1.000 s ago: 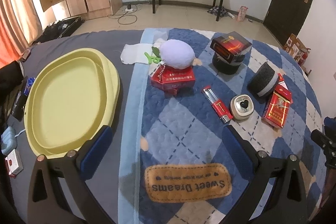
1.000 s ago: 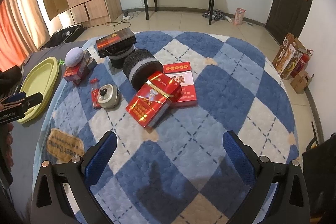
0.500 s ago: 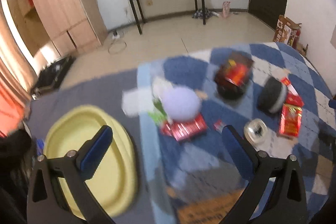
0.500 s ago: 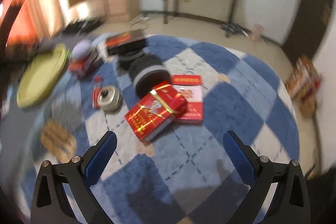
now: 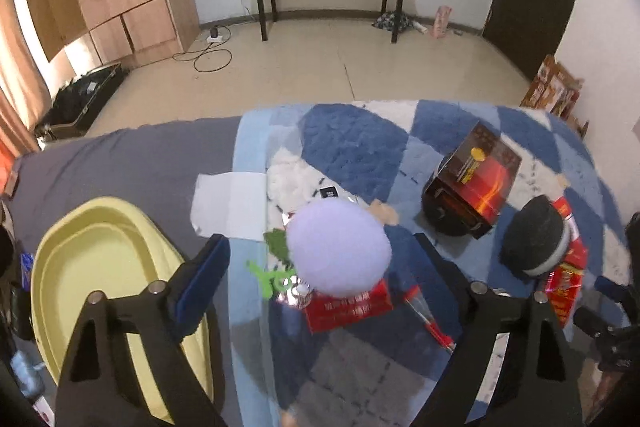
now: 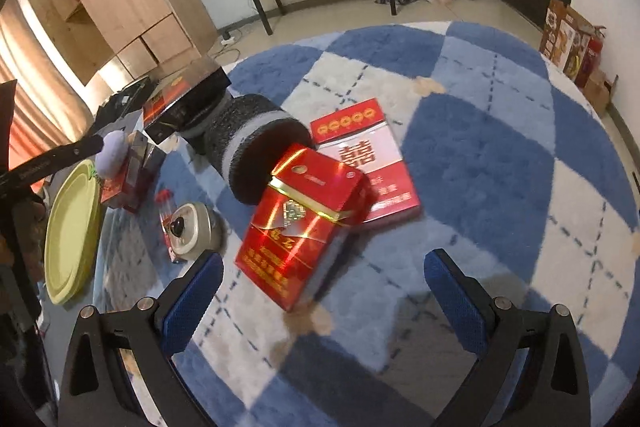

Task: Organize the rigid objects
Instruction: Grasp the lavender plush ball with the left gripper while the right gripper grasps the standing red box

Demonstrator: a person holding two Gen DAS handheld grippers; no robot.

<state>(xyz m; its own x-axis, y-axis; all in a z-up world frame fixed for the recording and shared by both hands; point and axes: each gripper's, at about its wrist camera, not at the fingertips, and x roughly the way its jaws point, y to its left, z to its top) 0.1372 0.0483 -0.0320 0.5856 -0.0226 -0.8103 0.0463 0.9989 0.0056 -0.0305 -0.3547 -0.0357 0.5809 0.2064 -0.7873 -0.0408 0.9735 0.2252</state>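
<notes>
with both tongs apart and empty, the left gripper (image 5: pixel 322 263), its jaws just narrowed, is framed around the purple plush ball (image 5: pixel 339 247) on the small red box (image 5: pixel 347 307), which could be toppled beside the yellow tray (image 5: pixel 60 259), while the right gripper (image 6: pixel 323 285) is aimed at the red carton (image 6: pixel 301 223).

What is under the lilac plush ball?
The lilac plush ball sits on a red box, beside a green tag. Most of the box top is covered, so its print cannot be read.
</notes>
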